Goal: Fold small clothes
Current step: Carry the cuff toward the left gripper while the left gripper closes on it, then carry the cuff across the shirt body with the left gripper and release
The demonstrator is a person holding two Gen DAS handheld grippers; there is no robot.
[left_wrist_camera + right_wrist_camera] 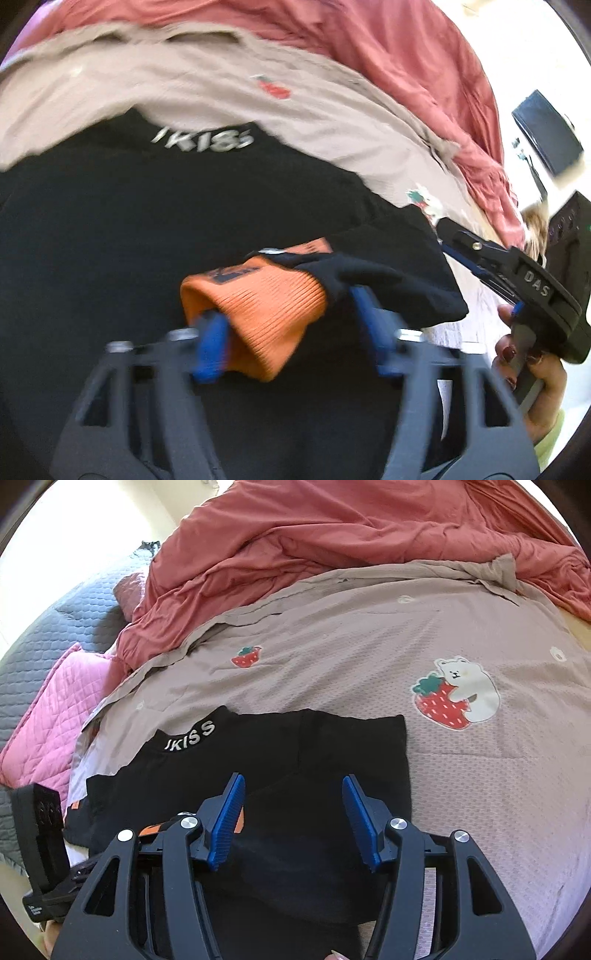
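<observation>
My left gripper (280, 328) pinches the orange cuff (258, 314) of a black garment (184, 240), the ribbed band bunched between my two blue pads (212, 347). No earlier look is given, so I say only that the cuff sits clamped there. The picture from this side is smeared, and the white lettering at the collar (203, 140) reads only in part.

My right gripper (293, 819) stands spread over the same black garment (295, 757), its pads apart and touching nothing that I can make out. The garment lies flat on a beige blanket (332, 646) printed with strawberries; I count two strawberries in the right view, one with a bear (458, 690). To the right of the garment's straight edge the blanket lies bare. Behind it a red quilt (332, 528) is heaped, and at the left lie one pink quilted cover (55, 701) and a grey one (44, 627).

My own frames cut off the garment's near hem.
</observation>
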